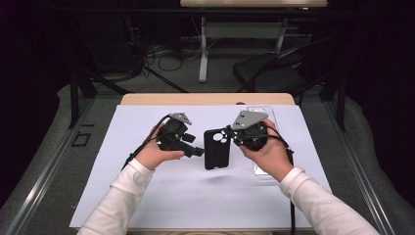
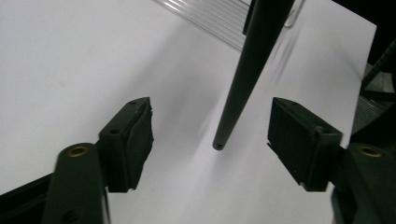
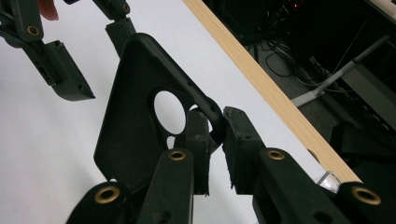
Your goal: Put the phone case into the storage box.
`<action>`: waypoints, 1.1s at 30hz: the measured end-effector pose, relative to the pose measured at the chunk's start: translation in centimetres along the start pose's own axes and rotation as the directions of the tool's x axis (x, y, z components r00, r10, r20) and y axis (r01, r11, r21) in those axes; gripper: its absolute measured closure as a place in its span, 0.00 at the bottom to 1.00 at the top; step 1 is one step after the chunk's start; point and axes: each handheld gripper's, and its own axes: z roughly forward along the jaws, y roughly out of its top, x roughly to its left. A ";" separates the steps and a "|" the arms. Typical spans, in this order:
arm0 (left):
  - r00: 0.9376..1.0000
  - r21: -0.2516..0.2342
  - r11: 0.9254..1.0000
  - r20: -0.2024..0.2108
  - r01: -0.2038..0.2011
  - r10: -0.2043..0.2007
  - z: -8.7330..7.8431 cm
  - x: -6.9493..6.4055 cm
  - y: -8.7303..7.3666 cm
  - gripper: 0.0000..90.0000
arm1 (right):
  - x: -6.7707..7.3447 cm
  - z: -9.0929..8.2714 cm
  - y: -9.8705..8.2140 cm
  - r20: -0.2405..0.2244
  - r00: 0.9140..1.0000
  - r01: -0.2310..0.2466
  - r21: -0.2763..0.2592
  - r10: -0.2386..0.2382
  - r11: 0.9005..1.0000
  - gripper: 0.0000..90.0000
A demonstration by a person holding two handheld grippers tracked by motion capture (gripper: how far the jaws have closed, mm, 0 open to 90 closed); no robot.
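A black phone case (image 1: 217,149) is held aloft above the white mat (image 1: 161,196), pinched at its rim by the right gripper (image 3: 215,140); the left gripper (image 2: 210,135) (jaws spread, nothing pressed) is best re-closed squarely on the near-left edge.

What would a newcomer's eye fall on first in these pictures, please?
Probably the black phone case, held up above the middle of the white sheet by the right gripper, whose jaws pinch its edge near the round camera hole. Just left of it, the left gripper stands open, its pads clear of the case's thin edge.
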 end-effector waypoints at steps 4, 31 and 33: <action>1.000 -0.026 1.000 -0.021 -0.002 0.001 -0.3 0.1 -0.5 0.27 | -0.1 -0.1 0.0 0.000 1.000 -0.009 -0.014 0.009 1.000 0.90; 0.994 -0.112 0.988 -0.013 0.103 -0.105 -1.2 1.2 -2.6 0.04 | -0.8 -0.2 -0.3 0.033 0.999 0.018 -0.076 -0.015 0.997 0.90; 0.993 -0.115 0.987 -0.006 0.114 -0.115 -1.3 1.3 -2.7 0.05 | -1.0 -0.2 -0.4 0.038 0.999 0.019 -0.075 -0.016 0.997 0.90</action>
